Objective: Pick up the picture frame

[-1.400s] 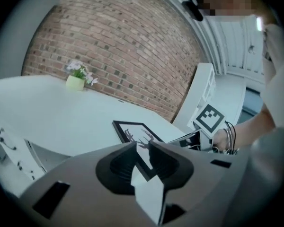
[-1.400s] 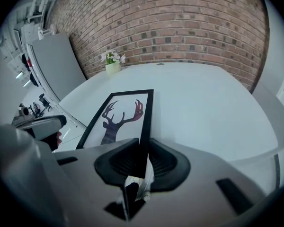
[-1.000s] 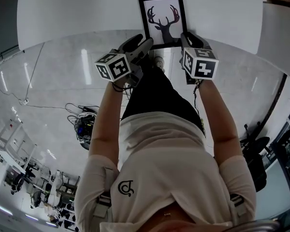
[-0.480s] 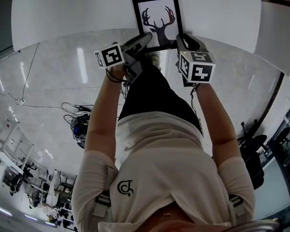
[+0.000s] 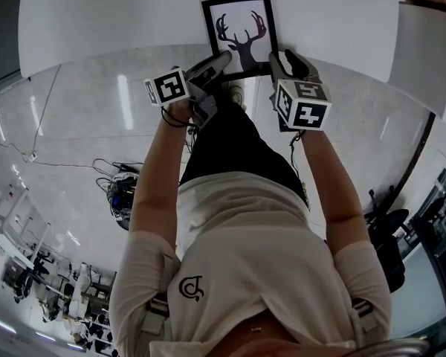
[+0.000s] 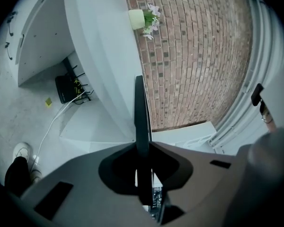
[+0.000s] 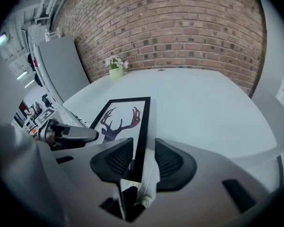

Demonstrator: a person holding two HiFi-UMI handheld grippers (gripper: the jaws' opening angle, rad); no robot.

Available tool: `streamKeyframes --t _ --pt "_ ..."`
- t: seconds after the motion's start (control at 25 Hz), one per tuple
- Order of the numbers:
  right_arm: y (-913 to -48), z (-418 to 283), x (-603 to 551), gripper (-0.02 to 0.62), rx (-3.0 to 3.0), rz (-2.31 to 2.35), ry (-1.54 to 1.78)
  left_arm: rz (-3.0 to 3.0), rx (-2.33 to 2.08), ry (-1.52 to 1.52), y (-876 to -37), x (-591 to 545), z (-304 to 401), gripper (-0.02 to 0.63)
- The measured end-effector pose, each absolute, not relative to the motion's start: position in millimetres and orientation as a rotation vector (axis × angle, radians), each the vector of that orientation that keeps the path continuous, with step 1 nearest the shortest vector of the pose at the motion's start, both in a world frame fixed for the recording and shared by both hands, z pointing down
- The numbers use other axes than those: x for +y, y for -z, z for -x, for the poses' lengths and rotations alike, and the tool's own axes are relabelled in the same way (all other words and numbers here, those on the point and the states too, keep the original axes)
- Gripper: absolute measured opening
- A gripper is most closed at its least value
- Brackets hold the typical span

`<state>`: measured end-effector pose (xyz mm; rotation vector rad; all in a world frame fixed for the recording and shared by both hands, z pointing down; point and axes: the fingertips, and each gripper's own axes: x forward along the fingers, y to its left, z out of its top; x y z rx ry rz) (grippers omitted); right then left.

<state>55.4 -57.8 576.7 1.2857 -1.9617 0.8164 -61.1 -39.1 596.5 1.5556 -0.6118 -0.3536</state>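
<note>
The picture frame (image 5: 238, 36), black-edged with a deer-antler print, lies at the near edge of the white table (image 5: 97, 21). My left gripper (image 5: 224, 56) is at its lower left corner. In the left gripper view the frame's dark edge (image 6: 140, 112) runs edge-on between the jaws; my left gripper (image 6: 142, 148) has just been closing and is shut on it. My right gripper (image 5: 276, 56) is at the lower right corner. Its jaws have just been opening, and the frame (image 7: 123, 117) passes between them at my right gripper (image 7: 143, 146) with a gap on the right side.
A small pot of flowers (image 7: 116, 70) stands at the table's far side by the brick wall (image 7: 180, 27). A second white table (image 5: 431, 50) sits to the right. Cables and a power strip (image 5: 126, 188) lie on the floor on the left.
My left gripper has rolled and moved in onto the frame's lower left corner. The frame has shifted slightly left. The right gripper has stayed at the lower right corner.
</note>
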Motion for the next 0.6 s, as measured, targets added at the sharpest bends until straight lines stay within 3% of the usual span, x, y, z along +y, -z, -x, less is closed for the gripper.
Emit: streamKeyframes --t 0.12,0.32,0.6 --pt "-563.1 -54.7 -64.6 0.135 -2.016 -1.303 -0.768 -1.565 -0.630 0.360 -590.7 -39.4 62.8 0.069" --pt "-534.6 -58.6 -73.4 0.009 -2.104 -1.345 -0.669 -1.594 -0.655 0.387 -567.7 -41.6 65.2 0.060" --pt "-502.8 -58.3 -79.5 0.008 -2.206 -1.347 -0.623 -1.648 -0.693 0.384 -539.9 -46.2 69.1 0.054"
